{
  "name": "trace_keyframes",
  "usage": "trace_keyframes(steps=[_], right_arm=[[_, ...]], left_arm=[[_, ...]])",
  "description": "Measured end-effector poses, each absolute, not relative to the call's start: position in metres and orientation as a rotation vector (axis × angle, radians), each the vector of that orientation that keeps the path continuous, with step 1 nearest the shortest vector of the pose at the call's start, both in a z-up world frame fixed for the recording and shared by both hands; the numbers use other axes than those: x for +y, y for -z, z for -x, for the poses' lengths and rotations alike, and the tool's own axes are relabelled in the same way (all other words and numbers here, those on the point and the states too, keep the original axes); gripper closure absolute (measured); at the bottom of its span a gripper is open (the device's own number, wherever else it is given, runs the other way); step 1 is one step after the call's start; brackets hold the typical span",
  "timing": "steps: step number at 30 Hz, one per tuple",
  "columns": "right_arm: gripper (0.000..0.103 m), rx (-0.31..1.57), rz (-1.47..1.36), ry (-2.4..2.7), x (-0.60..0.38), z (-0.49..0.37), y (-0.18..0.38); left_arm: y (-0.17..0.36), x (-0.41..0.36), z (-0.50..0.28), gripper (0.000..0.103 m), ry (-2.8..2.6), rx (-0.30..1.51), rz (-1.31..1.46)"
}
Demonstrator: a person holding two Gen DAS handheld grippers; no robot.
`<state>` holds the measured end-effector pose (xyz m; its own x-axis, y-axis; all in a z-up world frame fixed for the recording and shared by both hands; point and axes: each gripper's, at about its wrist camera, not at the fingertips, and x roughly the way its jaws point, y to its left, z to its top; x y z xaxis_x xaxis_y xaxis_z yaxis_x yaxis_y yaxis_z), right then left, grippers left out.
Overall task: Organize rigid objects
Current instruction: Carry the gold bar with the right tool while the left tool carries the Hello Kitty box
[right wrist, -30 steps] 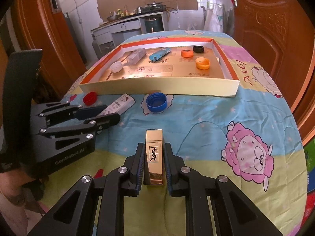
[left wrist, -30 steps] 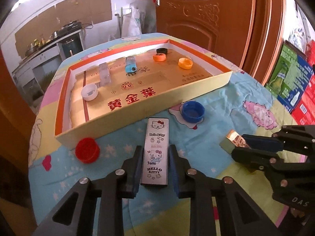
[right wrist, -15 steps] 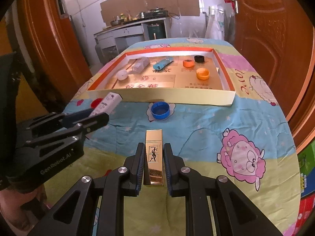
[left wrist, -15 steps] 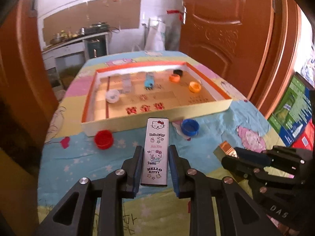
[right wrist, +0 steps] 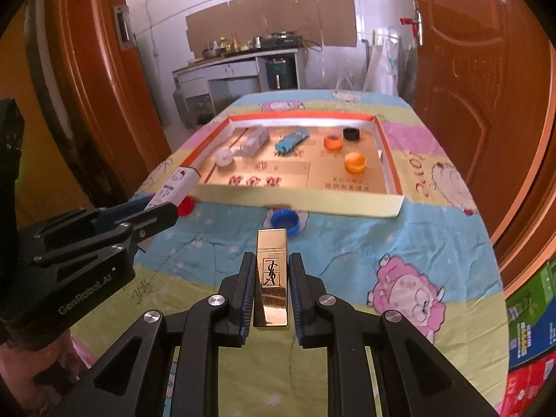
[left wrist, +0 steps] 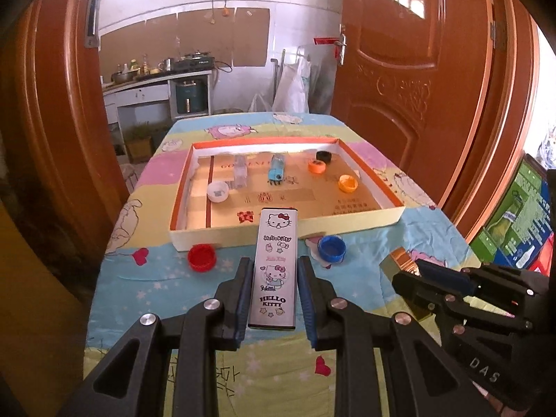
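My left gripper (left wrist: 274, 271) is shut on a white Hello Kitty box (left wrist: 276, 264) and holds it above the table, short of the tray's near wall. My right gripper (right wrist: 271, 267) is shut on a gold YSL box (right wrist: 271, 271), also lifted. The shallow orange-rimmed tray (left wrist: 368, 220) holds a white cap (left wrist: 218, 191), a clear bottle (left wrist: 240, 173), a blue tube (left wrist: 277, 170), two orange caps (left wrist: 348, 183) and a black cap (left wrist: 324, 156). A red cap (left wrist: 201, 258) and a blue cap (left wrist: 332, 247) lie on the cloth in front of the tray.
The table has a cartoon-print cloth (right wrist: 399, 243). Wooden doors (left wrist: 417, 69) stand on both sides. A kitchen counter (left wrist: 156, 83) is at the back. Coloured cartons (left wrist: 521, 222) stand on the floor at the right.
Both grippers have risen and pulled back from the tray, each with its box, so the table looks farther and lower. The caps and tray have not moved.
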<state>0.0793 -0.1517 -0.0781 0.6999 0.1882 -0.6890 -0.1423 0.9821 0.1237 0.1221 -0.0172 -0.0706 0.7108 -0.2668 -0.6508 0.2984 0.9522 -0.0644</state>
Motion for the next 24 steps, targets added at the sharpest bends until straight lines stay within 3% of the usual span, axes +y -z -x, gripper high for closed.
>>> trace_keyframes(steps=[24], right_arm=[[0.084,0.707,-0.019,-0.172,-0.183,-0.136,0.025]], left_arm=[[0.044,-0.009,-0.164,0.077,0.315,0.702,0.008]])
